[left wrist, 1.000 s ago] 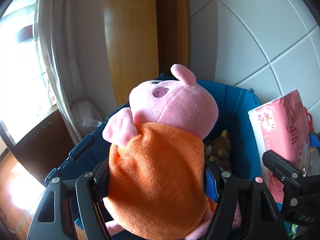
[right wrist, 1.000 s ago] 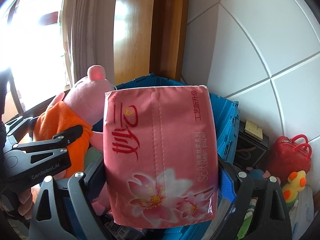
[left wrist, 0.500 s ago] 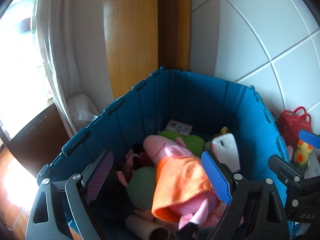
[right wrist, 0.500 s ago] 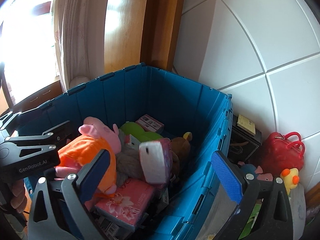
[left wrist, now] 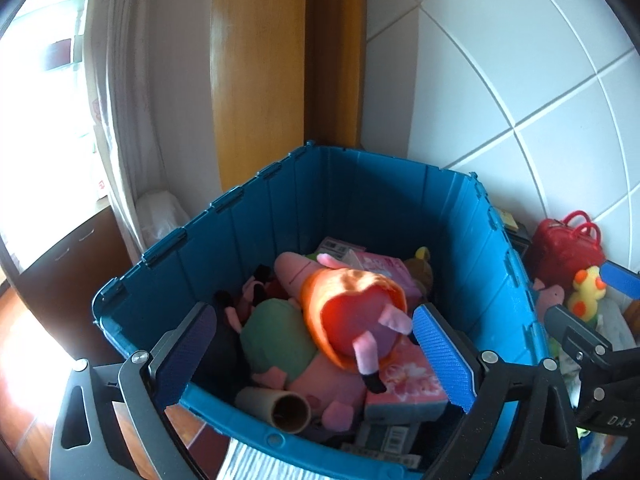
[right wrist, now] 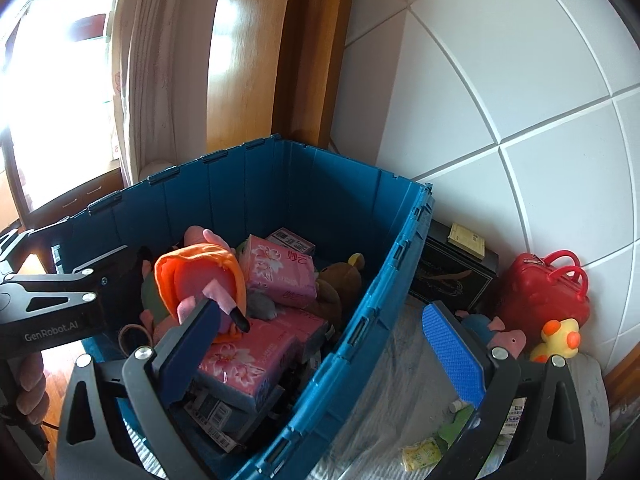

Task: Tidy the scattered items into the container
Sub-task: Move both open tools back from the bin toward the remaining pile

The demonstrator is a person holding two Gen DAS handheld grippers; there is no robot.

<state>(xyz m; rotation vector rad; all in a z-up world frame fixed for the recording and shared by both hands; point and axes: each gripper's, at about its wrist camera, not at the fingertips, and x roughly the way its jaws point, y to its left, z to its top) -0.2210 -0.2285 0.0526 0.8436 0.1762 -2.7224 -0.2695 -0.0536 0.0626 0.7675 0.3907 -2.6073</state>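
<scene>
Left claw [left wrist: 314, 354] opening wide above blue crate [left wrist: 360, 196], gripping nothing, pink pig plush [left wrist: 352, 312] in orange dress lying head-down inside on pink tissue packs [right wrist: 280, 276]; right claw [right wrist: 324, 350] spread wide and empty, straddling the crate's right wall.

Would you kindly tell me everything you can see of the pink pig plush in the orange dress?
The pig plush is soft pink fabric with a fleecy orange dress. It lies head-down toward the far wall inside the blue crate, the dress hem gaping toward the camera, pink legs with dark feet sticking out. It rests on a green plush and pink tissue packs. No fingers touch it.
</scene>
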